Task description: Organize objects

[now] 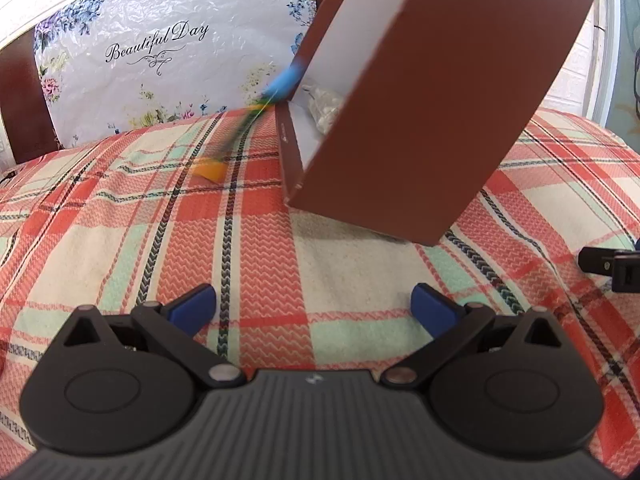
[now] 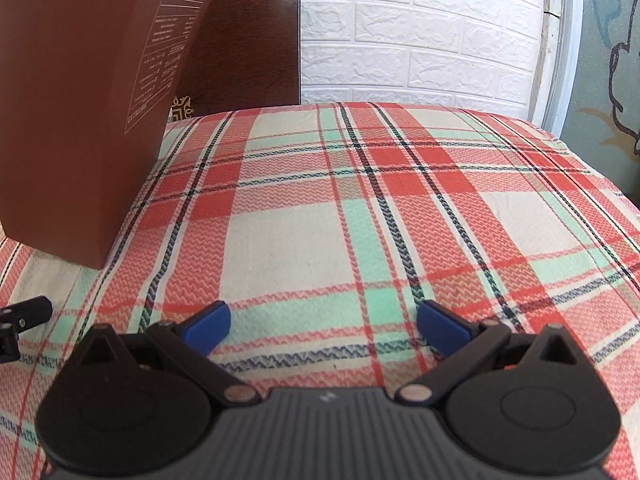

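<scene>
The box (image 1: pixel 420 92) is a brown carton with a white inside, tipped up on one lower corner so that its open mouth faces the left of the left wrist view. It fills the upper right of that frame, and its low corner meets the plaid cloth (image 1: pixel 280 248) near the centre. Inside the mouth lies a crumpled clear bag (image 1: pixel 326 106) against the white wall. In the right wrist view the same box (image 2: pixel 80 112) stands at the upper left, showing a plain brown face and a side panel with fine white print, too small to read.

Just left of the mouth, in the left wrist view, a blue item (image 1: pixel 286 80) is blurred at the box's edge, with a green streak (image 1: pixel 250 114) below it and an orange piece (image 1: pixel 210 170) on the cloth further down left. Their shapes cannot be told.

Behind the cloth, a white floral bag (image 1: pixel 160 52) reading "Beautiful Day" leans at the upper left. A dark headboard (image 2: pixel 248 36) and a white brick wall (image 2: pixel 420 32) fill the top of the right wrist view.

The left gripper (image 1: pixel 314 306) hangs over bare cloth at the bottom of its frame, blue pads spread wide, nothing between them. The right gripper (image 2: pixel 323 322) is likewise spread wide and empty over the cloth (image 2: pixel 360 208). Neither touches the box.
</scene>
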The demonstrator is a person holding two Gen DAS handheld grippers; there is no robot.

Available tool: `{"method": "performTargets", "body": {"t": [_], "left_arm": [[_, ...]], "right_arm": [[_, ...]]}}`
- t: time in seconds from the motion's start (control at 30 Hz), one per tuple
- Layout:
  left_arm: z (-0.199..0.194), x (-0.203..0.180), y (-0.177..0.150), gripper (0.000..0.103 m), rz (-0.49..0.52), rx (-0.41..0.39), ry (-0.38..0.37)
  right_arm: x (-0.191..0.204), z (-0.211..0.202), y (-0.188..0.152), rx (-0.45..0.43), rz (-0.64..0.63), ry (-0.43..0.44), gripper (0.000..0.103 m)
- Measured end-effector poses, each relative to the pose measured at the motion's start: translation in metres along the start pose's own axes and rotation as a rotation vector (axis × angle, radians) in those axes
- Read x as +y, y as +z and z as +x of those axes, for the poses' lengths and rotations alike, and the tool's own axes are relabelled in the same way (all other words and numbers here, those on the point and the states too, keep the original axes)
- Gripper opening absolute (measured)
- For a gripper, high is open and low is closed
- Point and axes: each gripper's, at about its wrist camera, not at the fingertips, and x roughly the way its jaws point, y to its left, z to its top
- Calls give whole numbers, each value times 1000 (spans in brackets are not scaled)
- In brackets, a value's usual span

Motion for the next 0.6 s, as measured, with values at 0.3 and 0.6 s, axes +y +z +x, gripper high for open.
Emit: {"method": "performTargets", "body": {"t": [0.3, 0.6], "left_arm": [[0, 2, 0, 103, -12, -1, -8], [4, 6, 1, 103, -20, 5, -23]], "right_arm": [[1, 0, 0, 0, 0, 0, 103], [1, 0, -1, 0, 0, 1, 103]]}}
